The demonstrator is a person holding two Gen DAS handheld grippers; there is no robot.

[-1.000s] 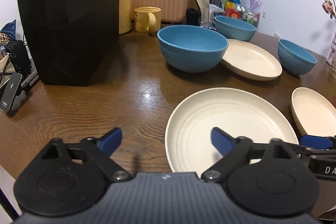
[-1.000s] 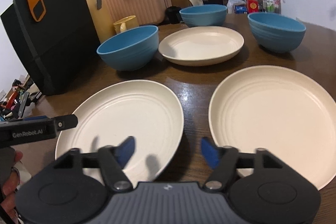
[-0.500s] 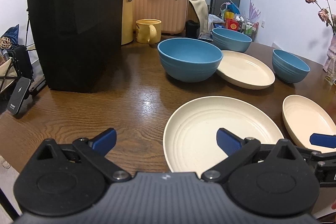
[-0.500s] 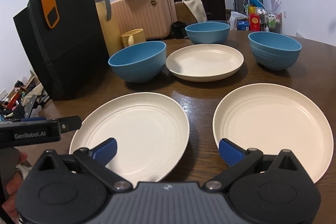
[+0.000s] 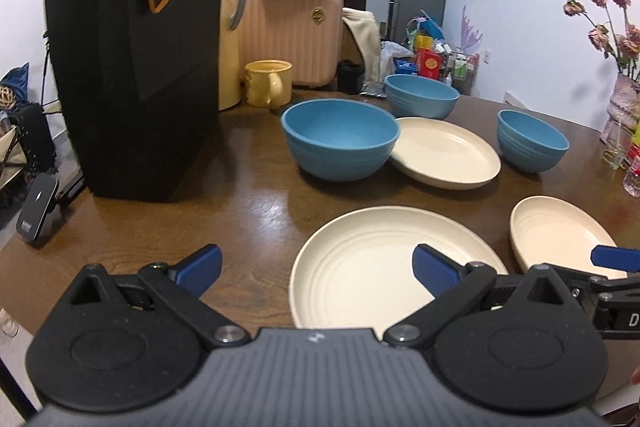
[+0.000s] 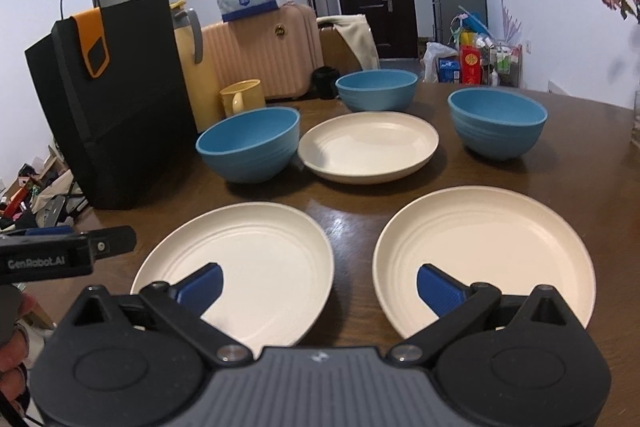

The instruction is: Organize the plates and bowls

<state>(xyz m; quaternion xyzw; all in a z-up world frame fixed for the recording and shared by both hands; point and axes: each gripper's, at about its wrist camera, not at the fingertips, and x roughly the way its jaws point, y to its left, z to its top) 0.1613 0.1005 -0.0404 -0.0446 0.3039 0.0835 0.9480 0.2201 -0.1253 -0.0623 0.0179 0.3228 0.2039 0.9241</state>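
Grippers, left gripper (image 5: 316,267) and right gripper (image 6: 318,287), hung wide open and empty over my two near round cream plastic plates (image 6: 240,267), blue ribbed bowls (image 6: 250,143) unstacked behind, probably lining up a grab.

Soft indoor light, fisheye-bent edges, slight blur

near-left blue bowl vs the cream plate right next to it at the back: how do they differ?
The near-left blue bowl is deep with tall walls; the back cream plate is shallow and flat. The bowl is blue, the plate cream. The bowl stands taller, while the plate spreads wider. Both sit upright and empty on the wooden table, rims almost touching.
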